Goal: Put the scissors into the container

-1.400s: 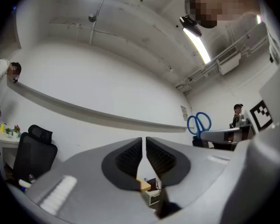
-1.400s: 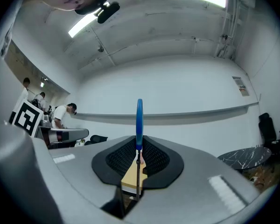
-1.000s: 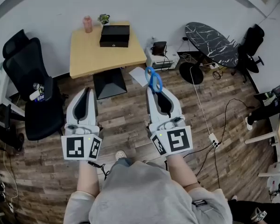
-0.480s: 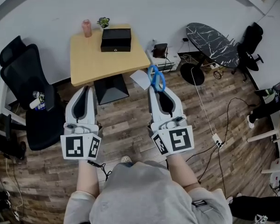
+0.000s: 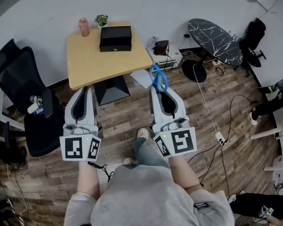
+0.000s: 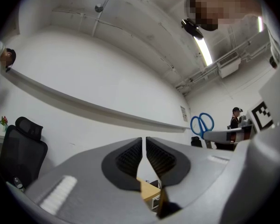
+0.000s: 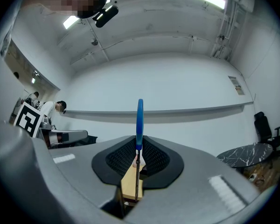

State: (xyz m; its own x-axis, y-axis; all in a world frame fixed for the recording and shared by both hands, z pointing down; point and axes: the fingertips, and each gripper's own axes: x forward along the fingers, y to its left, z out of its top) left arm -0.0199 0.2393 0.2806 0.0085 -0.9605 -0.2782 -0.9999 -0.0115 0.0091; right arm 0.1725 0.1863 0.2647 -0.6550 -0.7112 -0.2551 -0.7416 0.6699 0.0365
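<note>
Blue-handled scissors (image 5: 156, 78) stick up out of my right gripper (image 5: 160, 91), which is shut on their blades. In the right gripper view the scissors (image 7: 139, 120) stand edge-on between the ribbed pads (image 7: 155, 157). My left gripper (image 5: 83, 92) is held level beside it, shut with nothing between its pads (image 6: 129, 155); the scissors (image 6: 202, 124) show off to its right. A black box (image 5: 115, 38) sits at the far side of a wooden table (image 5: 104, 62) ahead of both grippers. Whether the box is open is not visible.
A pink bottle (image 5: 84, 27) and a small plant (image 5: 102, 20) stand behind the box. A black office chair (image 5: 23, 86) is on the left, and a dark marble table (image 5: 214, 41) at the right. Cables and a power strip (image 5: 220, 138) lie on the wood floor.
The view has shifted slightly relative to the table, and a foot now shows on the floor between the grippers. Both grippers keep the same pose, scissors still held.
</note>
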